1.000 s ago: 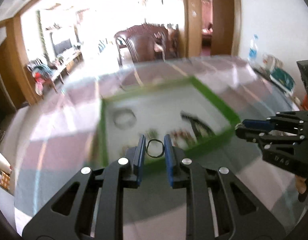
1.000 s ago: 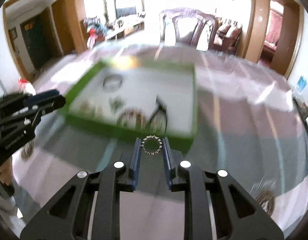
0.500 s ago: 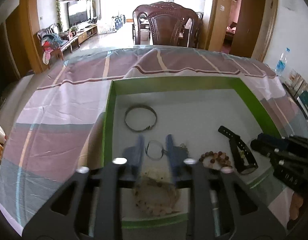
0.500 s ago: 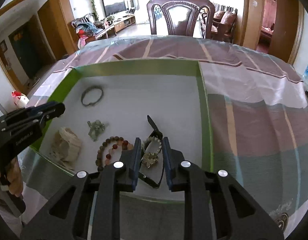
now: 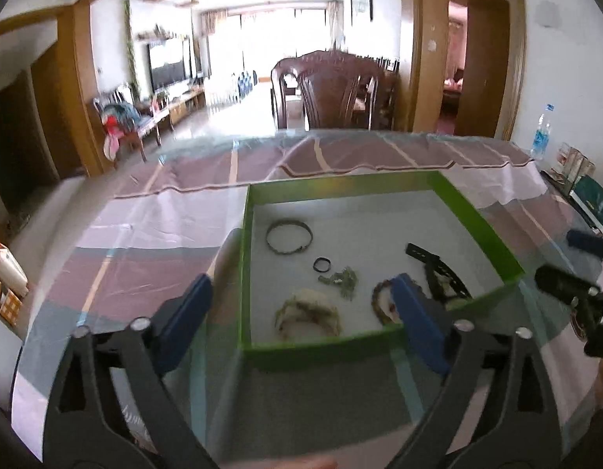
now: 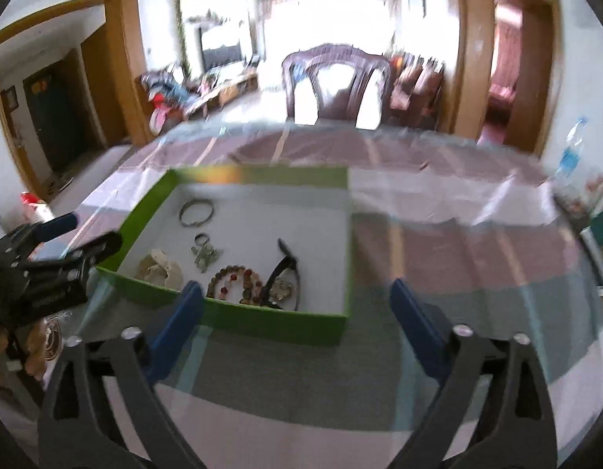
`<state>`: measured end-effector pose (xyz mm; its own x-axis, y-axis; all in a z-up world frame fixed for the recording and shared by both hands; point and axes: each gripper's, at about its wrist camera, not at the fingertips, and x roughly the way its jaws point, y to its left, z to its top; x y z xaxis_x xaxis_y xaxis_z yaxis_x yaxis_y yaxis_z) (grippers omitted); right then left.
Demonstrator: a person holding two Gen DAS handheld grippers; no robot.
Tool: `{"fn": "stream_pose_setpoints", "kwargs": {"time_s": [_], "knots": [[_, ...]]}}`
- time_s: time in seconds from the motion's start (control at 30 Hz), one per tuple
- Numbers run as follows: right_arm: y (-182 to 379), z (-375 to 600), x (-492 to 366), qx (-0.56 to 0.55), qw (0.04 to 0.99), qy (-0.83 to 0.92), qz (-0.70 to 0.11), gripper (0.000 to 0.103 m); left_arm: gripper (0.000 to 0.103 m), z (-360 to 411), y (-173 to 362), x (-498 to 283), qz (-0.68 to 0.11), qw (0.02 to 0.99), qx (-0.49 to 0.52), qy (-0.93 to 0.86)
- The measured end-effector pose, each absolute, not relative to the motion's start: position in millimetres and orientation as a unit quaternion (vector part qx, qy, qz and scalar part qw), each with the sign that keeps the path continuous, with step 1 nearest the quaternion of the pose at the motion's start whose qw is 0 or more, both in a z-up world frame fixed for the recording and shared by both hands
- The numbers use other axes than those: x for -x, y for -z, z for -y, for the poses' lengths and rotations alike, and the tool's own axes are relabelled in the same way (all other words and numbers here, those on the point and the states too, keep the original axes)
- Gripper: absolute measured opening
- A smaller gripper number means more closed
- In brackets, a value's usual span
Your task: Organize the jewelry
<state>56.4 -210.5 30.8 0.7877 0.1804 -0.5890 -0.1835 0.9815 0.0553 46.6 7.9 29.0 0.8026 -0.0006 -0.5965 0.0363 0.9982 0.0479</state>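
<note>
Both my claws are opening wide, nothing between the blue pads: left claw (image 5: 301, 305), right claw (image 6: 297, 305). The jewelry lies in the green tray (image 5: 477, 215) at mid-frame: bangle (image 5: 289, 236), small ring (image 5: 323, 264), bead bracelet (image 6: 233, 277).

The left gripper's (image 5: 301, 301) right finger (image 5: 417, 320) hides part of the bead bracelet (image 5: 379, 299). The watch (image 6: 280, 277) covers a pale piece (unidentifiable). The right wrist view is smeared. The green tray's (image 5: 244, 273) small cluster (image 5: 342, 279) is too blurred to name.
</note>
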Motion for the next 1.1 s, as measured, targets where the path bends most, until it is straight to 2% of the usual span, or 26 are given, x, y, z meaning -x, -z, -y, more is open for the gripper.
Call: {"fn": "stream_pose_setpoints", "kwargs": {"time_s": [0.3, 0.63, 1.1], "knots": [[1, 202, -27, 0.008, 0.957, -0.079, -0.278, 0.100, 0.099, -1, -13, 3, -0.260, 0.965, -0.035, 0.018], [3, 189, -16, 0.027, 0.962, -0.088, -0.256, 0.100, 0.099, -6, -9, 23, -0.236, 0.971, -0.025, 0.030], [6, 189, -16, 0.020, 0.961, -0.096, -0.257, 0.100, 0.099, 3, -3, 20, -0.246, 0.968, -0.042, 0.038]]}}
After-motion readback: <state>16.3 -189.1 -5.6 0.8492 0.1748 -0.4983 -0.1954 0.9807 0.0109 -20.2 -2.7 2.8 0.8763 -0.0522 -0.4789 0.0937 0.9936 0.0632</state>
